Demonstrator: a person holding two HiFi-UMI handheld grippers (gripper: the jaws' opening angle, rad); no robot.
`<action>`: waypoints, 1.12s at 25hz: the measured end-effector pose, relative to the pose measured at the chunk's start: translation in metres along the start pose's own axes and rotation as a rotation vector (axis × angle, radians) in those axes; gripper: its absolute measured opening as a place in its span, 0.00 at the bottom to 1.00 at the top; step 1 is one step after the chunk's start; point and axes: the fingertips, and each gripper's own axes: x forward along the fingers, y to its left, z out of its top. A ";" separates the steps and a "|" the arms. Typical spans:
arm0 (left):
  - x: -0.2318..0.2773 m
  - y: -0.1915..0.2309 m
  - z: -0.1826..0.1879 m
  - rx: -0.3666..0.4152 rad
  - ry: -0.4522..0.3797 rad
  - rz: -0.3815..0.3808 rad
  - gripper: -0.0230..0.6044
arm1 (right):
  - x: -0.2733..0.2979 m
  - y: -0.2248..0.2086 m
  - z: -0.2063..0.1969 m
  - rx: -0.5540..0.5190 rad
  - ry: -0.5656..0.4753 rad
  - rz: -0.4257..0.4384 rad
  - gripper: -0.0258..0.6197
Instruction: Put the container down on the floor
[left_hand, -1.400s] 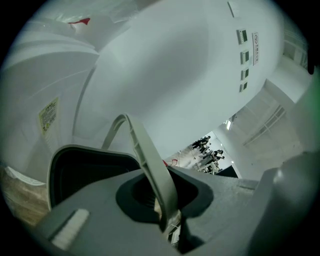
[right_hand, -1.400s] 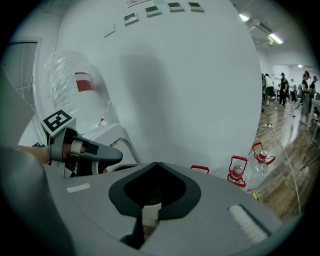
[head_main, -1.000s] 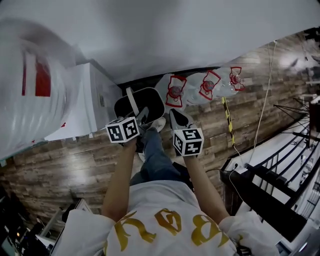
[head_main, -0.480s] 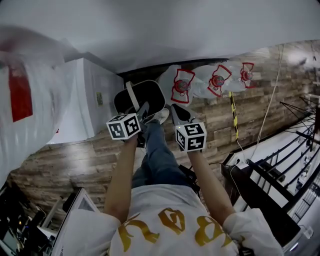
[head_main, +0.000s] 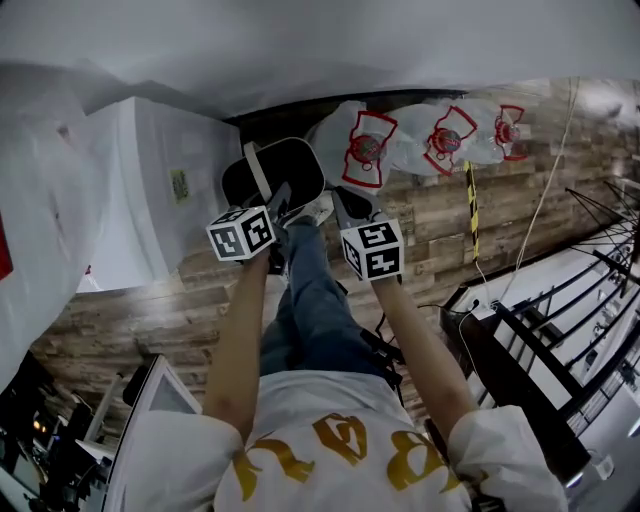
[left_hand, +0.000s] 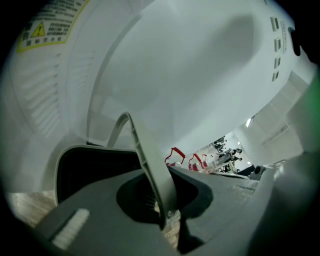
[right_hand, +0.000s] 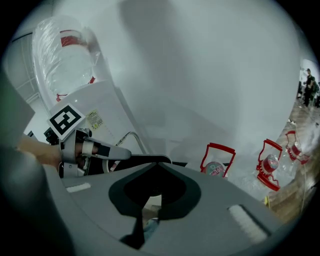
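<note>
Left tool clamps the container handle.

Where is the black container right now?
Head view, upper centre: the black container with a grey handle is held by the left tongs, beside the red-handled water bottles.

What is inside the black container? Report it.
Only a dark interior shows inside the container, crossed by its grey handle, which the left gripper clamps. The bottom is in shadow; contents cannot be seen.

matt black plastic container w/ smooth grey handle, wood-plank floor, glossy clear plastic jugs.
</note>
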 end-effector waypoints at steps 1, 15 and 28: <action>0.004 0.005 -0.002 0.000 0.008 0.009 0.09 | 0.004 -0.002 -0.002 0.002 0.005 0.000 0.08; 0.049 0.063 -0.023 -0.004 0.046 0.058 0.08 | 0.062 0.002 -0.030 -0.010 0.082 0.085 0.08; 0.098 0.123 -0.053 -0.017 0.119 0.119 0.08 | 0.123 0.003 -0.079 0.038 0.196 0.152 0.08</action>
